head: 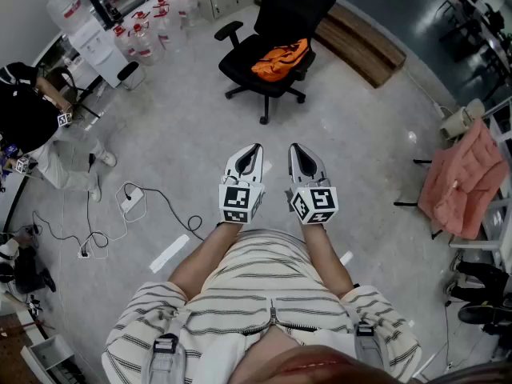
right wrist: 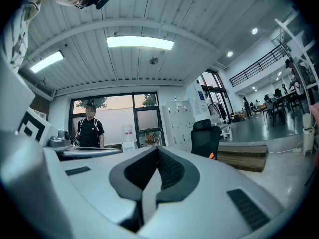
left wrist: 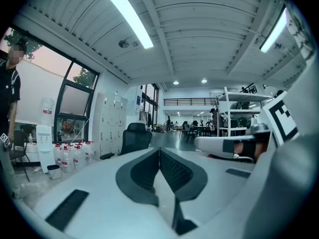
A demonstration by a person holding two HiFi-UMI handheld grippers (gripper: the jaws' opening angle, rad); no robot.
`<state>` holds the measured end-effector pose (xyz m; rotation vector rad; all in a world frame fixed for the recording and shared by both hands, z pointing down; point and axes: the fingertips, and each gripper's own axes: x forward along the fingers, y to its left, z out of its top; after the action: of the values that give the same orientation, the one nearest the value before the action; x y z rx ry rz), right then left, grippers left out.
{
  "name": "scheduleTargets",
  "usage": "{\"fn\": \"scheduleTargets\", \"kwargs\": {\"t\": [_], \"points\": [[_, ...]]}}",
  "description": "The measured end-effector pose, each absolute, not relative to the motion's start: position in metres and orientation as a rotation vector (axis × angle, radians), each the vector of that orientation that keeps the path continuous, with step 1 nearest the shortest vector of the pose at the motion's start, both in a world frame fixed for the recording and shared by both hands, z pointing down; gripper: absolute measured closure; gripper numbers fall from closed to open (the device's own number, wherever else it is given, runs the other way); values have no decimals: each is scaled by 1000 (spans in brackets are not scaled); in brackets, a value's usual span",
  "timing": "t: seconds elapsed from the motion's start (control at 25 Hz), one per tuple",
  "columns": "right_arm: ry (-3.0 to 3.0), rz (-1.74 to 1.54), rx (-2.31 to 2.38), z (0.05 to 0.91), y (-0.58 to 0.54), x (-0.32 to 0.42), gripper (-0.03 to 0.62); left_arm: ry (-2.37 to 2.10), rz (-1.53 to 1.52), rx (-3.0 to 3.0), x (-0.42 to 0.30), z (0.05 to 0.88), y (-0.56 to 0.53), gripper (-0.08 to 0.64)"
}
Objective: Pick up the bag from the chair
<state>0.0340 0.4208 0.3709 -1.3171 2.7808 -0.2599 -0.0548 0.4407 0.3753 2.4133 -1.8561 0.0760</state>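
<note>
My left gripper is closed to the tips with nothing between its jaws; in the left gripper view the two dark pads meet in a thin seam. My right gripper is just beside it, its jaws pressed together the same way and also empty, as the right gripper view shows. Both are held out level in front of my striped shirt, side by side but not touching, with their marker cubes nearest to me.

The orange bag is well apart from both grippers, straight ahead on the far side of the floor. It lies crumpled on the seat of a black office chair, leaning against the backrest. From the right gripper view I catch only a sliver of orange at the edge of that chair.

Just right of the chair a low wooden platform sits on the floor. Far left, a cluster of water bottles stands beside a water dispenser. A person in black stands at the left edge, and cables with a power strip trail over the floor near them. At the right a pink cloth is draped over a piece of furniture.
</note>
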Motion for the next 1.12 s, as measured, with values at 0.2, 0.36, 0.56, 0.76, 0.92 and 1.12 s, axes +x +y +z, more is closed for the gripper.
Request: {"fn": "scheduleTargets", "kwargs": {"t": [0.2,0.36,0.56,0.76,0.92,1.12], "points": [[2790,-245,-1302,372,424,37,574,-1869,62,2406,-52,377,445,535],[2800,-235,-1291,372,423,40,574,-1882,53,2394,-49,377,444,535],[2803,-233,-1282,370,421,52,574,-1885,56,2394,-34,376,443,535],[2802,-246,-1249,370,421,65,574,-1899,66,2385,-21,379,445,535],[2824,-241,-1226,372,422,76,574,-1909,59,2363,-8,384,445,535],[2836,-233,-1206,372,429,100,574,-1930,52,2309,15,393,455,535]]}}
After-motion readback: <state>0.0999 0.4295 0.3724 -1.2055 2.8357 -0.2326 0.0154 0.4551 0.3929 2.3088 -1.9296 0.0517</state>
